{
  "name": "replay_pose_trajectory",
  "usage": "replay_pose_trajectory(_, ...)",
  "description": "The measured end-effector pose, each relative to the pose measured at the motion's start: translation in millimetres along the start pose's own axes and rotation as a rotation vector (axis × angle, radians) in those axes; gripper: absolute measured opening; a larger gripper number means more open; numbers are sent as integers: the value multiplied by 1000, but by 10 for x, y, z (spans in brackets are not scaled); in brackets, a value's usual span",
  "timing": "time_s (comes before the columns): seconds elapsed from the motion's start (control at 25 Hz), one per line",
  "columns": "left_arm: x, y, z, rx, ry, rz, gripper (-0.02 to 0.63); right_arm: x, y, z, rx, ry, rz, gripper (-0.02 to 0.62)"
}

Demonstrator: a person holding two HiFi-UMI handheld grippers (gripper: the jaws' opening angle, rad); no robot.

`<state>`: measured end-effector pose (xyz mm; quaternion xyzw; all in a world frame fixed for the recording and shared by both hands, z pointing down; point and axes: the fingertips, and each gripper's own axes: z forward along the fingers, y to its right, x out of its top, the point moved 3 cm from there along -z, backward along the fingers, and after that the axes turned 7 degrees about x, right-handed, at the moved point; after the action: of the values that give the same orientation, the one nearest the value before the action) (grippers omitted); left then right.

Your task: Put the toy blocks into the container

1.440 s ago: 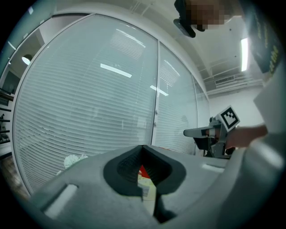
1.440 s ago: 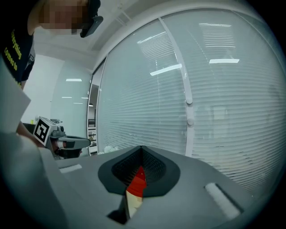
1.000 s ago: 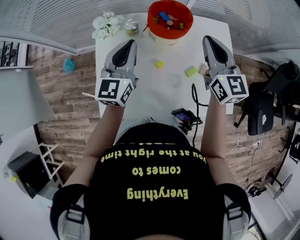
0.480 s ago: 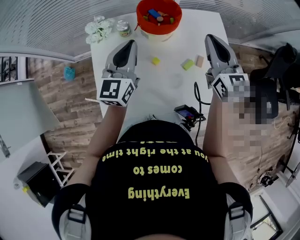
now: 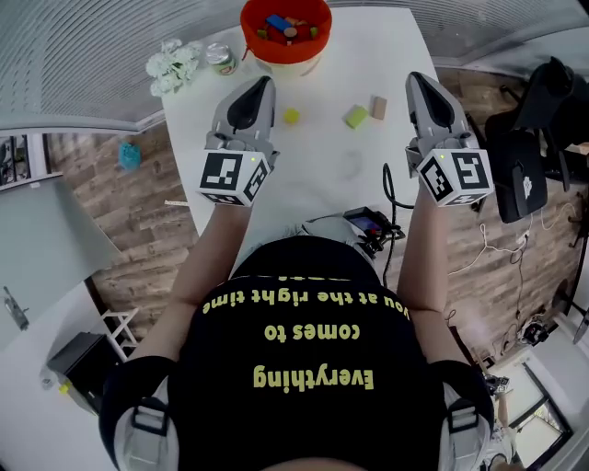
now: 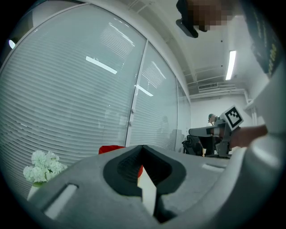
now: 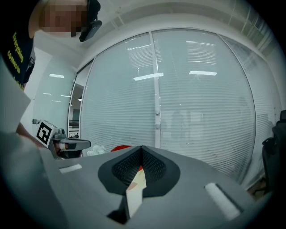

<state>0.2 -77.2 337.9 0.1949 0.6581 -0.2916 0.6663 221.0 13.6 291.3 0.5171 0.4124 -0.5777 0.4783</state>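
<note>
A red container [image 5: 285, 28] with several coloured blocks in it stands at the table's far edge. A yellow block [image 5: 291, 115], a green block [image 5: 356, 116] and a tan block [image 5: 377, 107] lie loose on the white table [image 5: 313, 175] in front of it. My left gripper [image 5: 267, 81] hovers just left of the yellow block, shut and empty. My right gripper [image 5: 416, 77] is right of the tan block, near the table's right edge, also shut and empty. In the left gripper view the jaws [image 6: 143, 147] meet, with the container [image 6: 111, 149] behind them. The right gripper view shows its tips [image 7: 142, 147] pressed together.
White flowers [image 5: 172, 63] and a small can [image 5: 221, 58] stand at the far left corner. A small device with a black cable [image 5: 368, 224] lies at the near edge. A black chair [image 5: 520, 175] stands right of the table. Window blinds fill both gripper views.
Both grippers have drifted to the right over the table, still shut. The left one now sits nearer the yellow block; the right one has left the tan block's side.
</note>
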Motion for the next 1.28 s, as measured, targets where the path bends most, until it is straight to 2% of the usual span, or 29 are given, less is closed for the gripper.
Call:
replay_pose_trajectory(0.72, -326, 511, 333, -164, -61, -16, -2, -427, 208, -570, -149, -65, 57, 6)
replay_pose_trajectory(1.28, -445, 496, 389, -171, -98, -5, -2, -752, 289, -542, -162, -116, 98, 6)
